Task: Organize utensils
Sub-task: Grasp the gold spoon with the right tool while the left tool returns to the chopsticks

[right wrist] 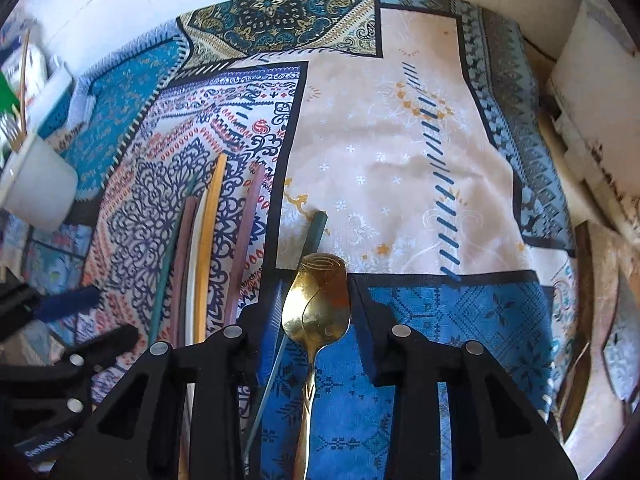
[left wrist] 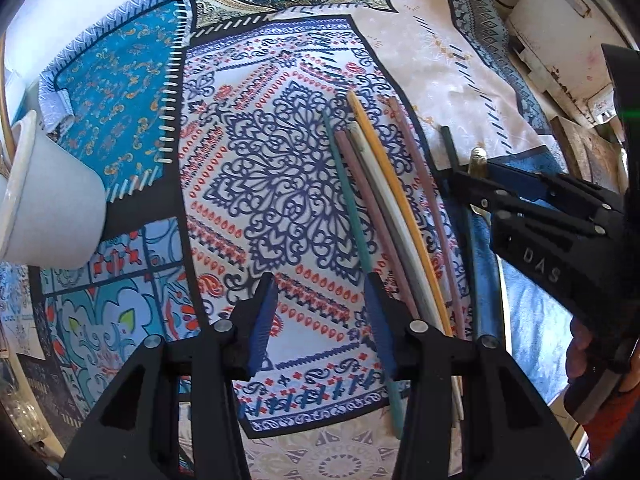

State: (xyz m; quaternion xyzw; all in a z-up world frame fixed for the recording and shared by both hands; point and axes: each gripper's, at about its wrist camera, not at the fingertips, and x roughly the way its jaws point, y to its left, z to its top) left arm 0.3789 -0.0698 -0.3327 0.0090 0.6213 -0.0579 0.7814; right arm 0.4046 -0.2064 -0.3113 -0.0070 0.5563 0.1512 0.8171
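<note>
Several coloured chopsticks point(left wrist: 384, 200) lie side by side on the patterned tablecloth; they also show in the right wrist view point(right wrist: 208, 240). A dark green chopstick point(right wrist: 314, 232) lies apart, beside a gold spoon point(right wrist: 316, 304). My right gripper point(right wrist: 316, 308) is open, its blue pads on either side of the spoon's bowl, not touching it; it also shows in the left wrist view point(left wrist: 476, 184). My left gripper point(left wrist: 320, 320) is open and empty, its right finger over the teal chopstick. A white holder cup point(left wrist: 48, 200) stands at the left, with forks in it in the right wrist view point(right wrist: 36, 184).
The patchwork tablecloth point(left wrist: 260, 160) covers the table. White boxes point(left wrist: 560, 32) stand at the far right edge. A blue-and-white basket point(right wrist: 56, 100) sits behind the cup at the far left.
</note>
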